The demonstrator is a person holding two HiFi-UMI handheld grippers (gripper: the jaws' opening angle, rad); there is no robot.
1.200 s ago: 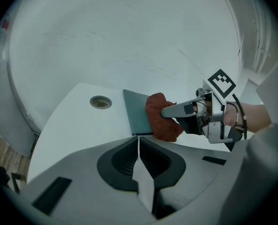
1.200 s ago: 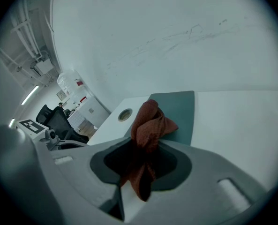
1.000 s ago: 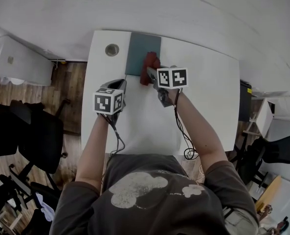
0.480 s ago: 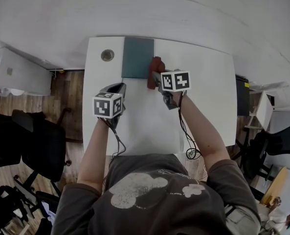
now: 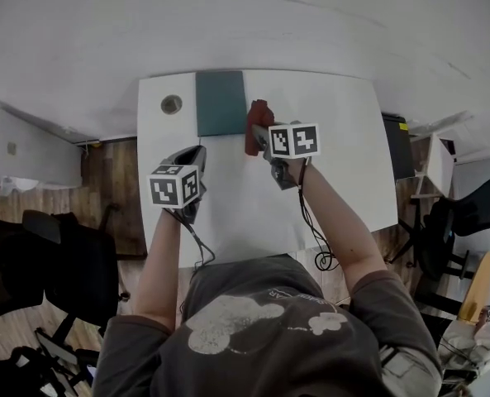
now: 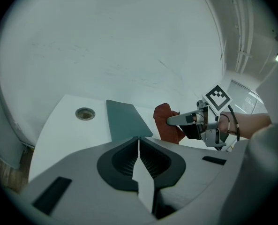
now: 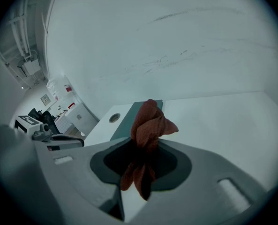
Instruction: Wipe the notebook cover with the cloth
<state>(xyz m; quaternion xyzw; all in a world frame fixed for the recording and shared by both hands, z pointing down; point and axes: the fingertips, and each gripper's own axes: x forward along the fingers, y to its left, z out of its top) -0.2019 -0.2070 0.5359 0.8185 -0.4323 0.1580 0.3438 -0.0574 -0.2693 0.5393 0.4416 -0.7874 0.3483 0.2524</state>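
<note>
While the right gripper (image 5: pixel 256 132) hangs over the far part of the white table (image 5: pixel 335 164), its jaws are clamped on a bunched red cloth (image 5: pixel 259 112). Look at the right gripper view: the cloth (image 7: pixel 149 123) sticks up in a twisted wad beyond the jaws, and loose ends droop down between them. The head view puts the cloth just beside the right edge of the dark teal notebook (image 5: pixel 220 103), over bare tabletop and not on the cover. Whether the cloth touches the table cannot be told.

The notebook lies flat and closed at the far edge of the table, against the wall. To its left sits a round cable hole (image 5: pixel 171 104).

Over on the other side, the left gripper (image 5: pixel 197 152) sits lower and nearer the person, just short of the notebook's near left corner. In the left gripper view its jaws (image 6: pixel 139 146) are pressed together with only a thin slit between them, and they hold nothing. Past them the same view shows the notebook (image 6: pixel 124 121), the cable hole (image 6: pixel 85 113) and the cloth (image 6: pixel 164 125) pinched in the right gripper's fingers (image 6: pixel 176 120).
</note>
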